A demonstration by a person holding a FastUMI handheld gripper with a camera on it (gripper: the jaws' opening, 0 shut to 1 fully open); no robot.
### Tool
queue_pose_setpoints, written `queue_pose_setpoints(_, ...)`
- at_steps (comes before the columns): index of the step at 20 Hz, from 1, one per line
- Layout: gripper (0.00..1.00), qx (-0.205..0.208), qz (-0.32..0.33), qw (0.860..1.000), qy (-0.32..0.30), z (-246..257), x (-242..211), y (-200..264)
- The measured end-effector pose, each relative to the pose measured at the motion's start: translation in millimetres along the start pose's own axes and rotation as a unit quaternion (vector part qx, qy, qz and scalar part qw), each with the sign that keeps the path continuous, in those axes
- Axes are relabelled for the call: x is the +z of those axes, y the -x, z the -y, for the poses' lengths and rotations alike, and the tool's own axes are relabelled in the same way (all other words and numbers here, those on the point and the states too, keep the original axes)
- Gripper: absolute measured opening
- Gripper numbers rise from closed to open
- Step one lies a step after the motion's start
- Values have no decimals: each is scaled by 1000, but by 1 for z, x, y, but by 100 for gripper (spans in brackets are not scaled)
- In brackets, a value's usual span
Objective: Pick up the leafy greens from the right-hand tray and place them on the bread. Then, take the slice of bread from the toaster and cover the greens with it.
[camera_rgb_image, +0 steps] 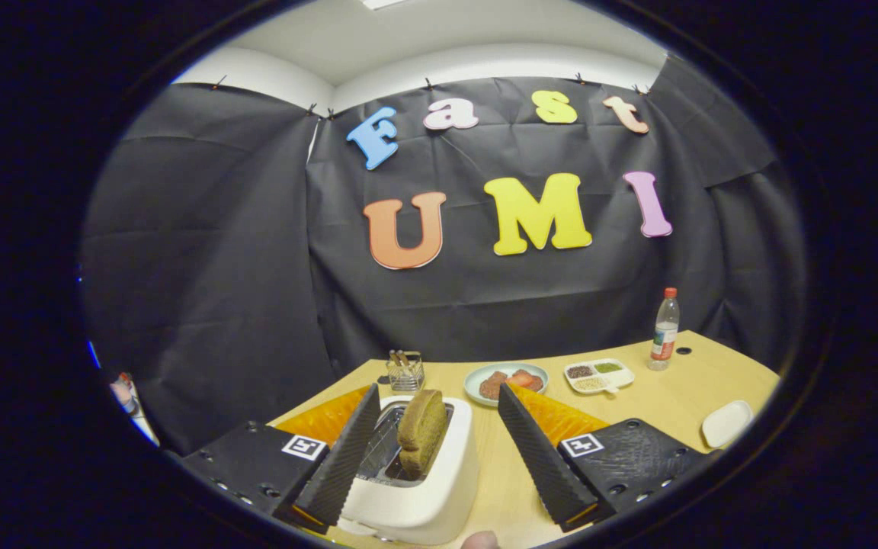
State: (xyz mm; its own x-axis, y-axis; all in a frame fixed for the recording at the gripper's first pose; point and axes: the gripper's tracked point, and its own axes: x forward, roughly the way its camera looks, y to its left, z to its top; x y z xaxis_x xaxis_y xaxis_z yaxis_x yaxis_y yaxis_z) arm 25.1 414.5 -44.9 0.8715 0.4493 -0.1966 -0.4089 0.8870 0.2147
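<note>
A white toaster point(424, 488) stands on the wooden table, partly between my fingers and nearer the left one. A brown slice of bread point(421, 438) sticks up out of its slot, tilted a little. My gripper point(435, 442) is open, its black ribbed fingers point(538, 457) spread wide on either side of the slice without touching it. The slice stands closer to the left finger. Beyond the fingers a divided white tray point(600, 376) holds small heaps, one of them green.
A pale round plate point(505, 381) with reddish-brown food lies beyond the toaster. A small wire holder point(405, 372) stands at the table's far left edge. A clear bottle with a red cap point(664, 329) and a small white dish point(726, 422) are at the right.
</note>
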Motion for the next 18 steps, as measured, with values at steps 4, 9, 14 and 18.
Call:
queue_pose_setpoints(4, 96, -21, -39, 999, 0, -10, -26, -23)
queue_pose_setpoints(9, 70, -36, -75, 997, -1, -10, -43, -41)
queue_pose_setpoints(14, 14, -41, -86, 995, -15, -6, -44, -42)
queue_pose_setpoints(18, 7, -22, -44, 998, -35, -8, -17, -33)
